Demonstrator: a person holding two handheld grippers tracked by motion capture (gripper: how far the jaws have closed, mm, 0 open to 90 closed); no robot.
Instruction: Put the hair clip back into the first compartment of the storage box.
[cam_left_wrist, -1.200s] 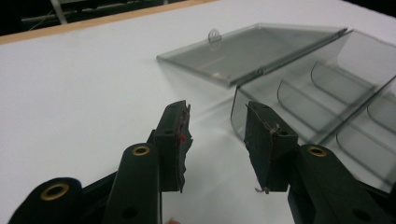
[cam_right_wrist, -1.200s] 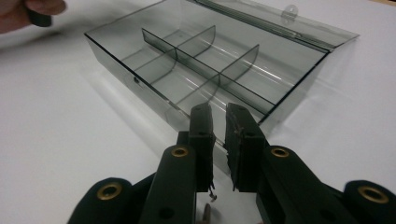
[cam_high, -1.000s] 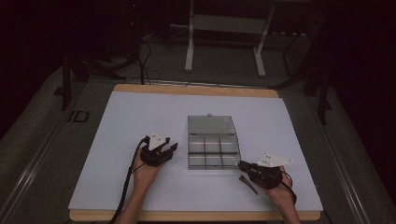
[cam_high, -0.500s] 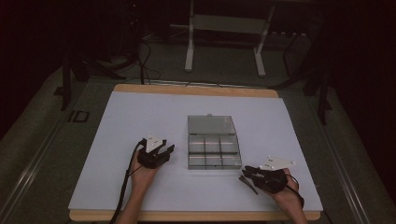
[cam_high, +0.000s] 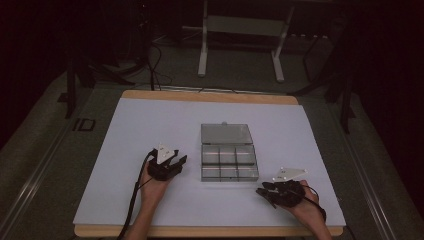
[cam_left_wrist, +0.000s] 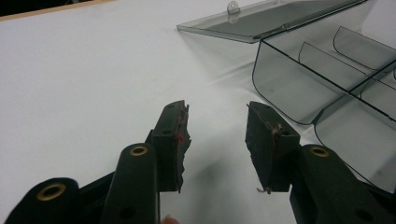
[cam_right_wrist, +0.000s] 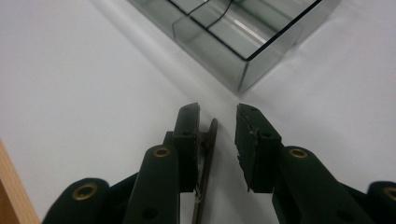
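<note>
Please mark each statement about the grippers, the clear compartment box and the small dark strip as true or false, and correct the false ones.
1. The clear box has its lid open. True.
2. The left gripper holds the lid. False: its jaws are open, with nothing between them.
3. A thin dark strip lies between the right gripper's jaws. True; those jaws have just been opening.
4. The strip is inside a compartment. False: it lies on the white table, outside the box.

On the one table (cam_high: 125, 130) sit one clear box (cam_high: 229, 159) with six compartments and one open lid (cam_high: 226, 134), one thin dark stick (cam_right_wrist: 205, 163), and two grippers, left (cam_high: 176, 163) and right (cam_high: 264, 190).
</note>
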